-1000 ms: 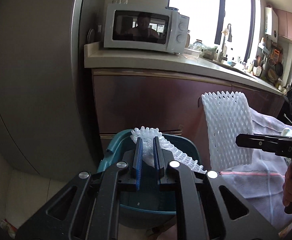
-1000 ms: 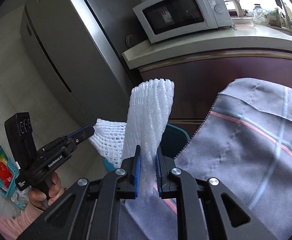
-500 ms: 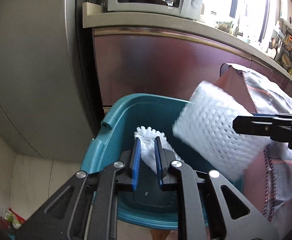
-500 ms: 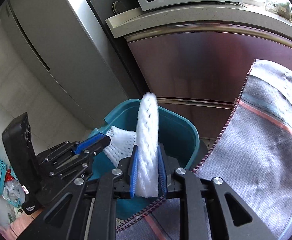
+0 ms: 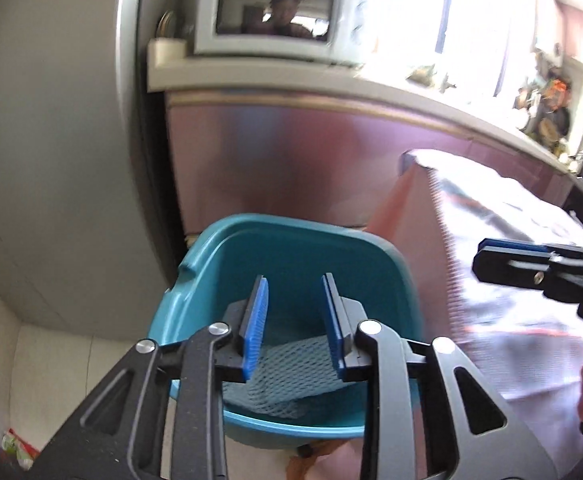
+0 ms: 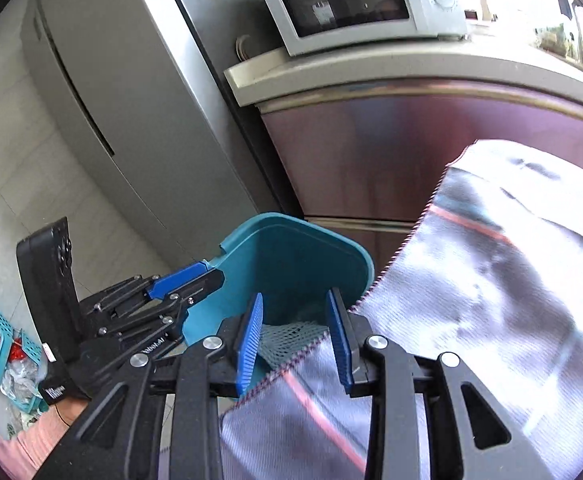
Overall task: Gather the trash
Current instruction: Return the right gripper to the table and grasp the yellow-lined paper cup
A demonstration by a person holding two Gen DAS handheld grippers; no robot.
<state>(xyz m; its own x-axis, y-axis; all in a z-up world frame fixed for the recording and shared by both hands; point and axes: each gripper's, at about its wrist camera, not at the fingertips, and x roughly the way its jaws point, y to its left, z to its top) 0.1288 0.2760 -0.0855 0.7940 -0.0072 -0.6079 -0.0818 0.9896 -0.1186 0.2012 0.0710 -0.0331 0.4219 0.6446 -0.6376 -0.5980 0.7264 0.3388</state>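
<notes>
Both jaws opening, nothing between | left gripper [image 5: 294, 320], right gripper [image 6: 297, 336] over bin [image 5: 291, 248] | foam net [image 5: 291, 376] inside

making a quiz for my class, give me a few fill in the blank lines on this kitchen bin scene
1. The foam netting lies inside the teal ____.
2. Neither the left gripper nor the right gripper has anything between its ____.
3. The microwave stands on the ____.
4. The striped cloth hangs beside the bin, on its ____ side in both views.

Missing words: bin; pads; counter; right

grey fridge [image 6: 103, 92], microwave [image 6: 363, 0] on counter [image 6: 371, 68], bright window [image 5: 471, 20].
</notes>
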